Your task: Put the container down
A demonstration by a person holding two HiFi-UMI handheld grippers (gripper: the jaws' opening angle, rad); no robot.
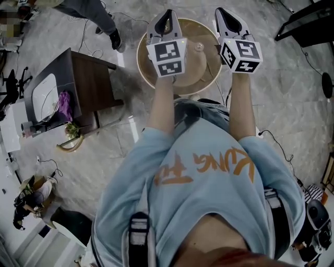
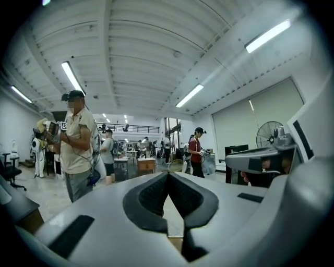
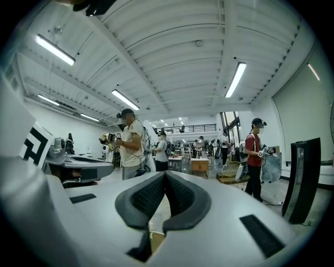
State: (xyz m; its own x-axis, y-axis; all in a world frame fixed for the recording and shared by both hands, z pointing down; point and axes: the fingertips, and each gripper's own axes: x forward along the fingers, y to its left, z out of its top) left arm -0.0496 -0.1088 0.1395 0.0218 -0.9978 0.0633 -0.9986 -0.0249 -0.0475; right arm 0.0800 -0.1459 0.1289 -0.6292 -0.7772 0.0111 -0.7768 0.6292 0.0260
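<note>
In the head view I hold both grippers side by side, raised over a round wooden table [image 1: 151, 65]. My left gripper [image 1: 167, 12] is shut with nothing between its pads. My right gripper [image 1: 221, 10] is shut and empty too. A small clear object [image 1: 199, 47], perhaps the container, stands on the tabletop between the two grippers, touched by neither. In the left gripper view the jaws [image 2: 168, 175] meet at the tips and point level across the room. The right gripper view shows its jaws [image 3: 165, 173] closed the same way. Each gripper's view catches the other at its edge.
A dark side table [image 1: 86, 78] with a white item and a purple cloth [image 1: 64, 104] stands to the left. Someone's legs [image 1: 102, 18] are at the far left. Cables trail on the marble floor. Several people [image 2: 78, 141] stand in the hall; a fan [image 2: 269, 134] is on the right.
</note>
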